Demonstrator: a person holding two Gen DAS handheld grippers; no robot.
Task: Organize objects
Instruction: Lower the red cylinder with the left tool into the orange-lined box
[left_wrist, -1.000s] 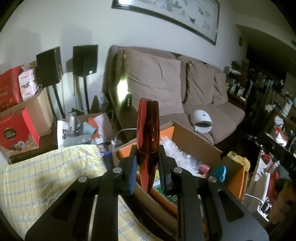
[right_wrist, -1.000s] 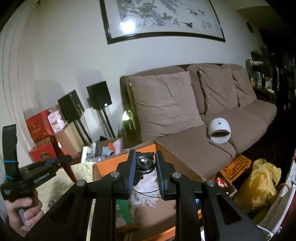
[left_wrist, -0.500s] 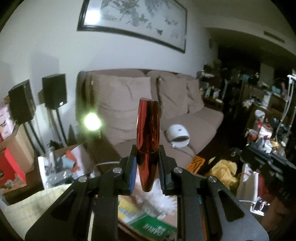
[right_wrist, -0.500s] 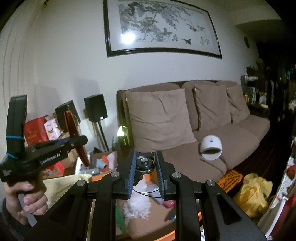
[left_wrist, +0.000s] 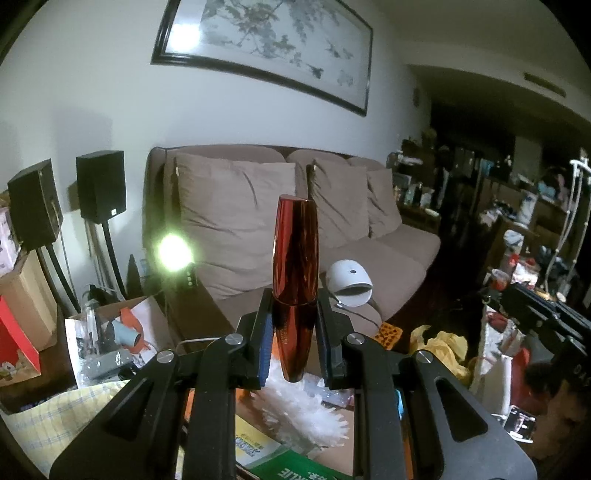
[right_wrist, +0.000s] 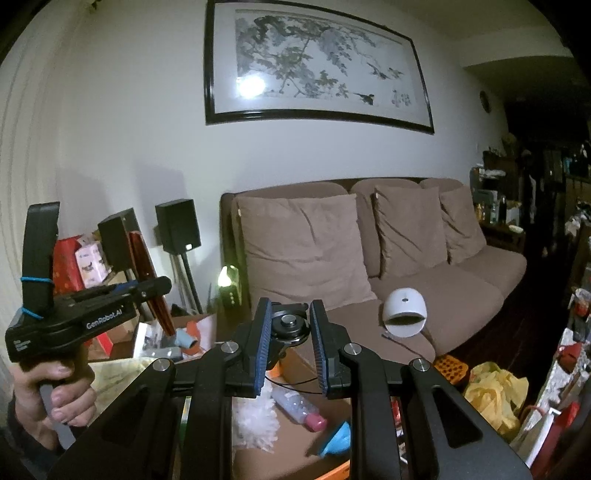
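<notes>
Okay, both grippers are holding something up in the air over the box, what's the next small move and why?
Probably lower the left gripper toward the open cardboard box and set the red tube inside. The tube is clamped upright, clear of everything, and the box below has bare floor beside the white fluff. The right gripper holds a small round black part, which can wait.

place: we see a home living room | evidence: brown sofa (right_wrist: 388, 266) with cushions, framed ink painting (right_wrist: 317, 70), stand speakers (left_wrist: 99, 184), cluttered shelves (left_wrist: 517, 206) we note beyond
</notes>
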